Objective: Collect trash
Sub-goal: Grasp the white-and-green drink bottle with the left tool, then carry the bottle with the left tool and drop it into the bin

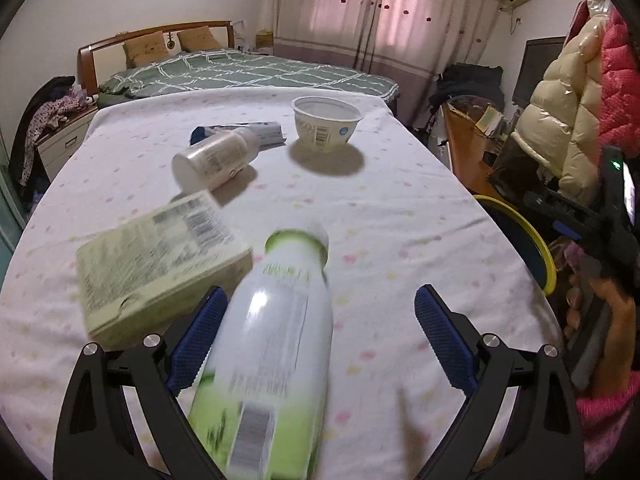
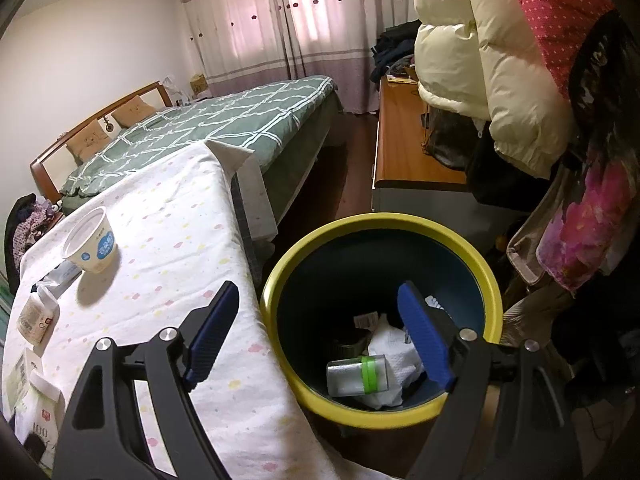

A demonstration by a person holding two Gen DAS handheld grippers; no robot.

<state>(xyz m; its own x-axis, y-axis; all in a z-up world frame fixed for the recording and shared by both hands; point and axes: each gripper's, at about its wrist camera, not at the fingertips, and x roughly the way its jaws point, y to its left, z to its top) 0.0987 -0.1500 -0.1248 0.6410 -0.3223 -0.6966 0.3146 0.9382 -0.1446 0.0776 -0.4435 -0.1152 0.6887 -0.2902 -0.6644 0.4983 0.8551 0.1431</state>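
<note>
Left wrist view shows my left gripper with its blue ribbed fingers spread wide. A white and green plastic bottle lies between them, blurred, close against the left finger and apart from the right one, so I see no pinch on it. Just beside it, at the left of the frame, lies a pale green flat carton. Further up is a small white plastic bottle on its side, then a blue and white tube, and a white paper cup stands upright at the upper centre. All rest on a white cloth with pastel dots.

Right wrist view shows my right gripper with fingers spread and nothing between them; the jaws hang over the edge where the cloth meets a round bin with a yellow rim. Inside the bin, at the lower centre, I see a clear small jar with a green band on crumpled white paper. A hand holding the right gripper appears at the right edge of the left view.
</note>
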